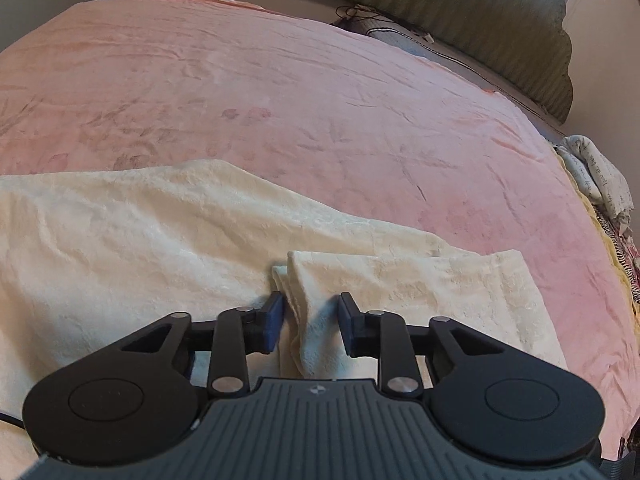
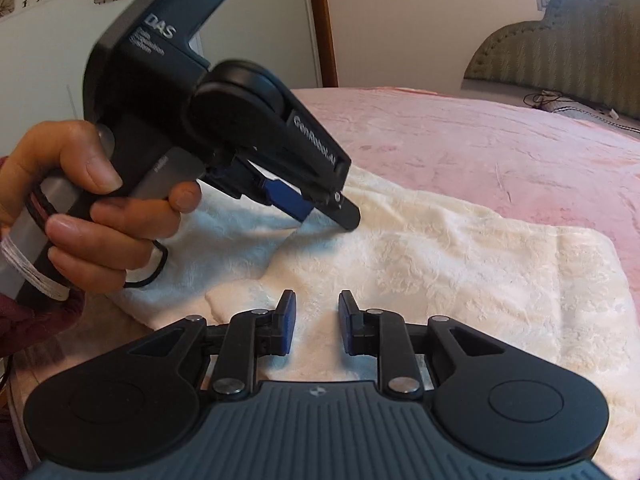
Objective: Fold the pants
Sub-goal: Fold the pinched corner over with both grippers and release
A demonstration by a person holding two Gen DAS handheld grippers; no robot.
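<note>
Pants (image 1: 168,240): cream, fluffy fabric, lying flat on the pink blanket along the bed's near edge; in the left wrist view the cloth runs from the left border to a squared end near the right side.
Fold: a ridge of the fabric (image 1: 304,304) rises between the left claw's pads, with a second layer lapped over the lower one just beyond it.
Left claw (image 1: 311,322): fingers parted a little, angled down at the cloth; the raised ridge sits in the gap, and the blue pads (image 1: 274,320) do not visibly pinch it. In the right wrist view the same claw (image 2: 328,204) appears from the side, its tip just above or touching the pants; which of the two cannot be told.
Left hand (image 2: 92,208): wrapped round the grey handle, thumb on top, a dark red sleeve at the wrist.
Right claw (image 2: 314,322): fingers slightly apart, low over the near hem of the pants; bare fabric shows in the gap, nothing clamped.
Bed (image 1: 320,100): covered by a pink blanket with faint leaf prints, creased but spread out.
Headboard (image 1: 460,20): green, padded, scalloped, at the bed's far end.
Cables (image 1: 360,14): a dark tangle beside the headboard.
Bedding pile (image 1: 600,184): patterned cloth bunched at the bed's right edge.
</note>
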